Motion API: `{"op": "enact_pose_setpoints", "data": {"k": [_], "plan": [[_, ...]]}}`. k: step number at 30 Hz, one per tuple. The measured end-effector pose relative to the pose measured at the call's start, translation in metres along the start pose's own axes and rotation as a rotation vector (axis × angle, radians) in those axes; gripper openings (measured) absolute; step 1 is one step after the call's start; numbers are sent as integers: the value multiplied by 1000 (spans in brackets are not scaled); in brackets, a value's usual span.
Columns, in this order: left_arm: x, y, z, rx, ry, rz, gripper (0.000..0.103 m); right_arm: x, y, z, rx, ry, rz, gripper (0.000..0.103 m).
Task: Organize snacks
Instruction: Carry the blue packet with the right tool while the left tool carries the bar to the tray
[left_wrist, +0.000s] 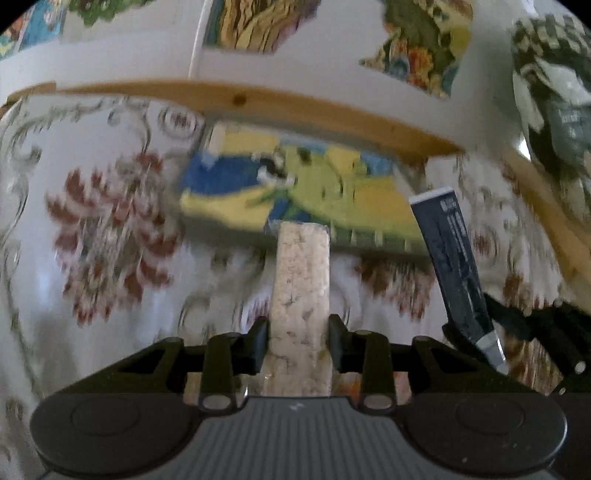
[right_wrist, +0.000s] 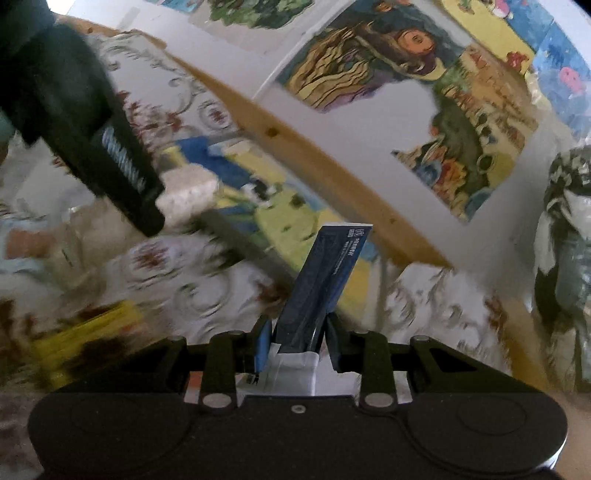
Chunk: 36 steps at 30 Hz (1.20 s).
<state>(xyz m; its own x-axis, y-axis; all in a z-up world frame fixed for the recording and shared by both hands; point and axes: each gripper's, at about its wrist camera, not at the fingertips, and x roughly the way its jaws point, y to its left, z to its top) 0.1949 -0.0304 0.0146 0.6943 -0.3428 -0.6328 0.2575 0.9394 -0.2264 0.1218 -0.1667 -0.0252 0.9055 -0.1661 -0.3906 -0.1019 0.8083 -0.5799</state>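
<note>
Above a table spread with a floral cloth (left_wrist: 107, 236), both grippers hang in the air, each carrying one snack. On the left, the left gripper (left_wrist: 297, 341) points forward toward the far edge of the table, its two black fingers (left_wrist: 258, 343) clamped on the sides of a pale, grainy rice-cake bar (left_wrist: 301, 291) that sticks straight out ahead of the camera. From the right wrist view the same gripper shows as a dark arm slanting down from the upper left, the pale bar jutting from its tip.

Ahead of the bar, lying flat on the cloth close to the back edge, is a colourful box (left_wrist: 295, 192) printed in blue, yellow and green; it lies directly in front of both snacks. A wooden strip (left_wrist: 240, 98) runs along the table's far edge, and behind it a white wall carries torn cartoon stickers (right_wrist: 373, 55).

To the right, the right gripper (right_wrist: 298, 347) points the same way and is clenched on the lower end of a dark blue sachet (right_wrist: 325, 273) with a white top edge, which tilts up and to the right. A yellow packet (right_wrist: 85, 332), blurred, lies on the cloth at its lower left. At the far right stands a black-and-white patterned bag (right_wrist: 569, 229), near the table's corner.
</note>
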Motion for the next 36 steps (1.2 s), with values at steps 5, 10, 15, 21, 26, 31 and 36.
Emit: {"op": "enact_pose_setpoints", "data": {"k": [5, 10, 15, 21, 26, 31, 36], "plan": [[27, -12, 48, -24, -68, 8, 37, 41, -34, 3, 67, -112, -24, 33], [65, -26, 86, -44, -123, 53, 37, 83, -71, 14, 244, -211, -33, 33], [108, -32, 108, -81, -92, 93, 37, 122, -93, 26, 350, -215, -1, 33], [149, -33, 117, -109, -2, 154, 37, 162, -105, 22, 455, -117, 70, 33], [169, -38, 115, -79, 38, 192, 37, 182, -101, 12, 488, -44, 117, 34], [181, -39, 109, -70, 78, 206, 38, 191, -97, 8, 514, -8, 152, 35], [181, -40, 112, -52, 102, 229, 46, 195, -98, 4, 543, 19, 151, 44]]}}
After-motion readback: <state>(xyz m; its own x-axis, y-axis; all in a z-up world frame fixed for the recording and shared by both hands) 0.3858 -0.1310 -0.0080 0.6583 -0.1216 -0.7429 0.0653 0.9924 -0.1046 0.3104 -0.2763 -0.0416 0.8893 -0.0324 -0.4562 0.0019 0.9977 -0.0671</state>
